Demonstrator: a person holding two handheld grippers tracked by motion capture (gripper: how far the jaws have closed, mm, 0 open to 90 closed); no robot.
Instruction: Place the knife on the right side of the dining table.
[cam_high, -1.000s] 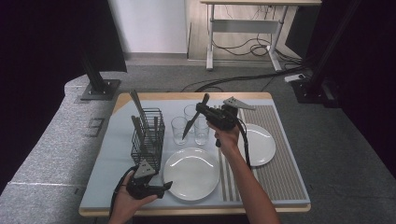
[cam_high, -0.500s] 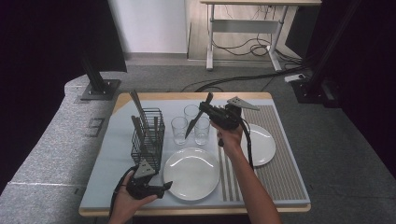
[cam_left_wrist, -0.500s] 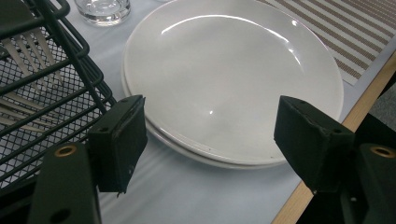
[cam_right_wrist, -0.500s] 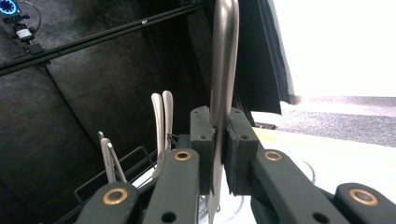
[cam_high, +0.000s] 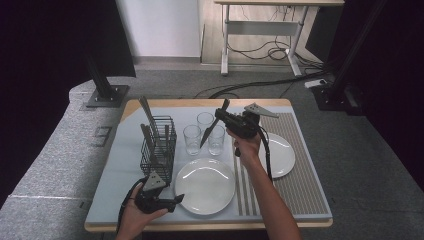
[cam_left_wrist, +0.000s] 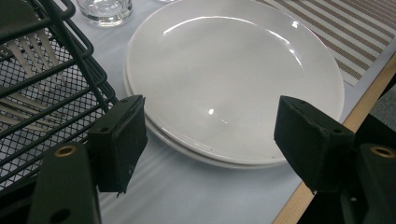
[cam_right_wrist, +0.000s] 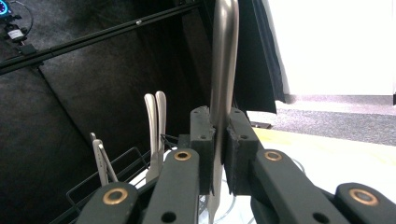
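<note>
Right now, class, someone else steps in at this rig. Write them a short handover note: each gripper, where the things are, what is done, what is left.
Right gripper: shut on a knife, held above the glasses, blade pointing down.
Left gripper: open, holding nothing, at the near table edge by the front plate.
Cutlery basket: more cutlery stands inside.
Second plate: on the striped mat, bare.
Done: one knife lifted out.
Left: probably lay the knife by a plate, then fetch the remaining cutlery.
</note>
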